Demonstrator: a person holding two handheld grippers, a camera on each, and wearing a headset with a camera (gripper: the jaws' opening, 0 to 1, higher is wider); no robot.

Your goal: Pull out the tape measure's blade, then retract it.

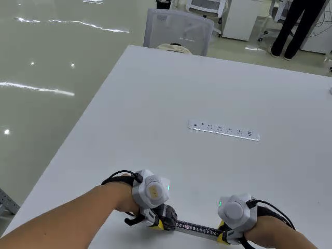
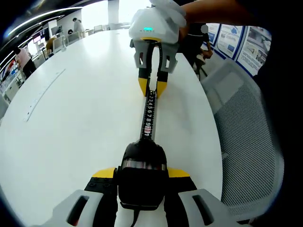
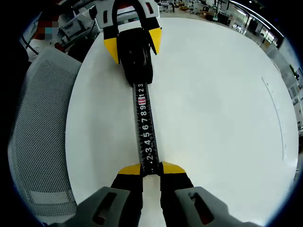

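Note:
The tape measure's black case (image 2: 143,172) sits between the yellow-tipped jaws of my left gripper (image 2: 142,173), which is shut on it. The same case (image 1: 167,213) lies low on the white table (image 1: 207,88) in the head view. A short length of numbered blade (image 3: 145,130) runs out from the case (image 3: 135,52) to my right gripper (image 3: 151,168), shut on the blade's end. In the head view the blade (image 1: 196,227) spans between the left gripper (image 1: 157,220) and the right gripper (image 1: 222,236). From the left gripper view, the right gripper (image 2: 151,87) holds the far end of the blade (image 2: 148,116).
A white power strip (image 1: 223,129) lies flat mid-table, well beyond the grippers. A grey mesh chair (image 1: 178,29) stands at the table's far edge, and a person (image 1: 295,23) stands at the back right. Another mesh chair (image 3: 40,127) is beside the near table edge.

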